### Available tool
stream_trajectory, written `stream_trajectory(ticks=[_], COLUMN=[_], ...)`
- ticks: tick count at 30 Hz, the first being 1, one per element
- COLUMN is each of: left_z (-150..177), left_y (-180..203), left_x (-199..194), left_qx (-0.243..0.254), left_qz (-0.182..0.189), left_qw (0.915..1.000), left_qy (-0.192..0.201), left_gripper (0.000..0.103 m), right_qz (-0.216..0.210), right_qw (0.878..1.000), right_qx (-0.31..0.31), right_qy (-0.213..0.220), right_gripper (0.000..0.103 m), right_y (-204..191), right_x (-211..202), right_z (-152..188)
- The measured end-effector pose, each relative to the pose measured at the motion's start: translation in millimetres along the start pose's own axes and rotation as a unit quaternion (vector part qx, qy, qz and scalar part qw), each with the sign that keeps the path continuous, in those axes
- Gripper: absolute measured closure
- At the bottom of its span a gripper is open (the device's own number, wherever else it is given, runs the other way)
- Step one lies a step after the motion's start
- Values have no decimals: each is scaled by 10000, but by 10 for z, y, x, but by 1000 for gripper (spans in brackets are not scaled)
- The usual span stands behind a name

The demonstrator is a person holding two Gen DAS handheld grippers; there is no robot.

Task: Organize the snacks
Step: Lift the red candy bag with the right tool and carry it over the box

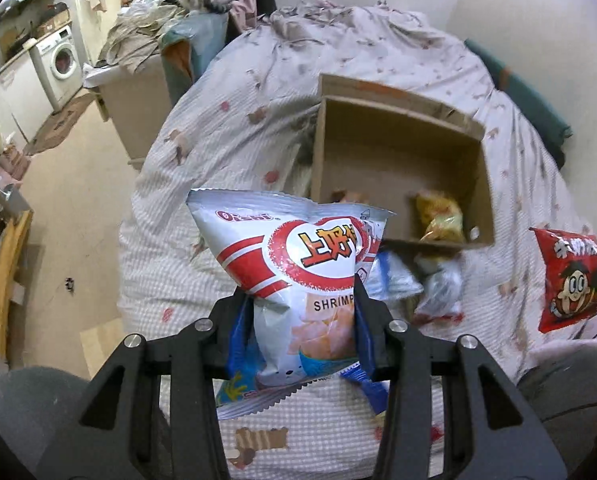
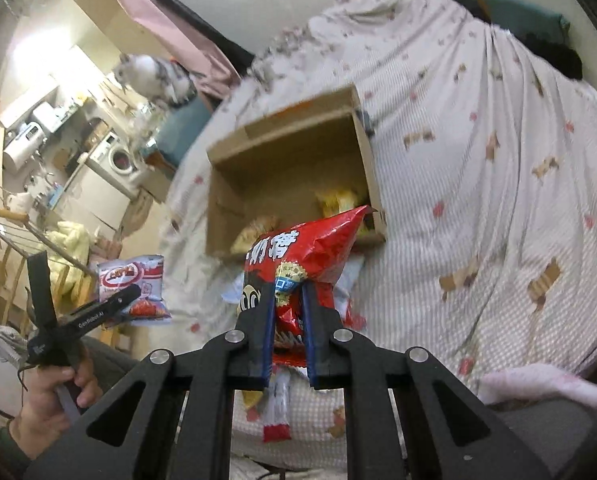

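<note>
My left gripper point(image 1: 300, 300) is shut on a white and red shrimp chips bag point(image 1: 294, 264) and holds it above the bed, in front of an open cardboard box point(image 1: 398, 128). The box holds a yellow snack bag point(image 1: 442, 216) and another snack. My right gripper point(image 2: 288, 292) is shut on a red candy bag point(image 2: 310, 248), held up in front of the same box point(image 2: 294, 148). The red bag also shows in the left wrist view point(image 1: 566, 280), and the shrimp chips bag in the right wrist view point(image 2: 138, 284).
Loose snack packets point(image 1: 418, 284) lie on the patterned bedsheet point(image 1: 238, 128) in front of the box. More packets point(image 2: 276, 412) lie below my right gripper. A washing machine point(image 1: 60, 60) and cluttered furniture stand left of the bed.
</note>
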State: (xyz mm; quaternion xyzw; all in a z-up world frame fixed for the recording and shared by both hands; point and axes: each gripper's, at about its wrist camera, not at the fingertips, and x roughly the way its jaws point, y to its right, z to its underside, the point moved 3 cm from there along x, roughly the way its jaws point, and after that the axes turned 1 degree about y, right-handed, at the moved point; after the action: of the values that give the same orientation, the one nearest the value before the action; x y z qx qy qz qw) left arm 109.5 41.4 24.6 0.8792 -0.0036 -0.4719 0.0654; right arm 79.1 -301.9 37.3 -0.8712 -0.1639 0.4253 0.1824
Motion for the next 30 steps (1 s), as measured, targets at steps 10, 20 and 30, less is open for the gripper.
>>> stream_trajectory(ticks=[10,20,30], left_z=[-394,-620,-458], left_y=[317,540,602], left_x=[73,436,853], left_qx=[219,472,611], left_qz=[194,200,377], left_qw=[9993,9986,9974], left_qy=[246,153,-72], left_gripper=[64,64,63], right_qz=[-11,18,1141], right_qw=[9996,9998,9823], right_qx=[-146,-158,400], right_qy=[225,153,-1432], right_gripper=[91,96,2], right_y=[-126,-64,632], right_x=[121,560,1229], right_z=[-331,-518,-74])
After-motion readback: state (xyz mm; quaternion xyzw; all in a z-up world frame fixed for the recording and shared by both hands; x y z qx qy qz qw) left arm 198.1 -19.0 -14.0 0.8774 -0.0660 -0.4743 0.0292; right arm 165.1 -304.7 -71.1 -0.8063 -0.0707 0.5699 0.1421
